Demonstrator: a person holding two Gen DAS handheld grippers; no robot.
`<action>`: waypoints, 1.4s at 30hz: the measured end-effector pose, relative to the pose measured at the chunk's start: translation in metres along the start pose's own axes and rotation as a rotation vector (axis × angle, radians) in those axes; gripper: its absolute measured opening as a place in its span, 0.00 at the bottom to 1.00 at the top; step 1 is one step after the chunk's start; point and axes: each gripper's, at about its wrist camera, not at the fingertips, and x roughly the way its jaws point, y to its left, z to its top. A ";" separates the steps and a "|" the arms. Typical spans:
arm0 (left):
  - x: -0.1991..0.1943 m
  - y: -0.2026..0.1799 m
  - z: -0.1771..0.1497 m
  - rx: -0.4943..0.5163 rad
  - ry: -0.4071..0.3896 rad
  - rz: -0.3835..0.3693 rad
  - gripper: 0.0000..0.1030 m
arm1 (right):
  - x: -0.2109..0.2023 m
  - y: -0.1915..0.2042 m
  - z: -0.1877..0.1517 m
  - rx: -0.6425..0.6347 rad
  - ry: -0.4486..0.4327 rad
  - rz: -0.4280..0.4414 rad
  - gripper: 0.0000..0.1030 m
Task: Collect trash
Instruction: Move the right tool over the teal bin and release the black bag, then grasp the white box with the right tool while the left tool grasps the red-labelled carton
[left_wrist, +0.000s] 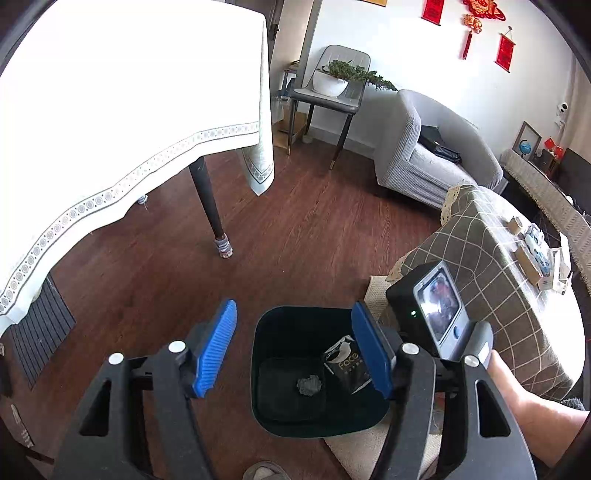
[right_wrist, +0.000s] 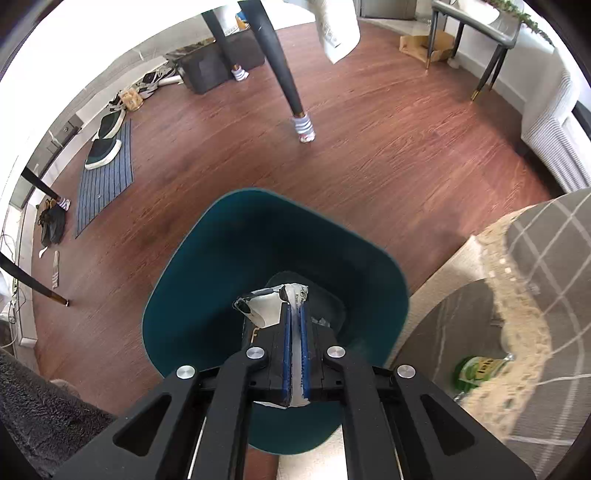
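A dark teal trash bin (left_wrist: 273, 321) stands on the wood floor, also in the right wrist view (right_wrist: 207, 266). A crumpled grey wad (left_wrist: 309, 386) lies on its bottom. My right gripper (right_wrist: 294, 314) is shut on a black-and-white wrapper (right_wrist: 264, 308) and holds it over the bin's opening. In the left wrist view that wrapper (left_wrist: 345, 363) hangs inside the bin mouth, below the right gripper's body (left_wrist: 439, 306). My left gripper (left_wrist: 295, 347) is open and empty, fingers spread above the bin.
A table with a white cloth (left_wrist: 129, 110) stands at left, its dark leg (left_wrist: 210, 206) on the floor. A low table with a checked cloth (left_wrist: 491, 266) is right of the bin. A grey sofa (left_wrist: 436, 155), a chair with a plant (left_wrist: 332, 81), a striped mat and shoes (right_wrist: 105, 162).
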 end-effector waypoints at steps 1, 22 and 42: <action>-0.004 -0.001 0.002 0.007 -0.010 -0.001 0.60 | 0.005 0.002 -0.001 -0.007 0.009 -0.002 0.06; -0.085 -0.051 0.037 0.073 -0.235 -0.081 0.45 | -0.051 0.024 -0.023 -0.144 -0.103 0.025 0.53; -0.116 -0.117 0.055 0.115 -0.337 -0.146 0.52 | -0.230 -0.002 -0.063 -0.168 -0.452 -0.036 0.61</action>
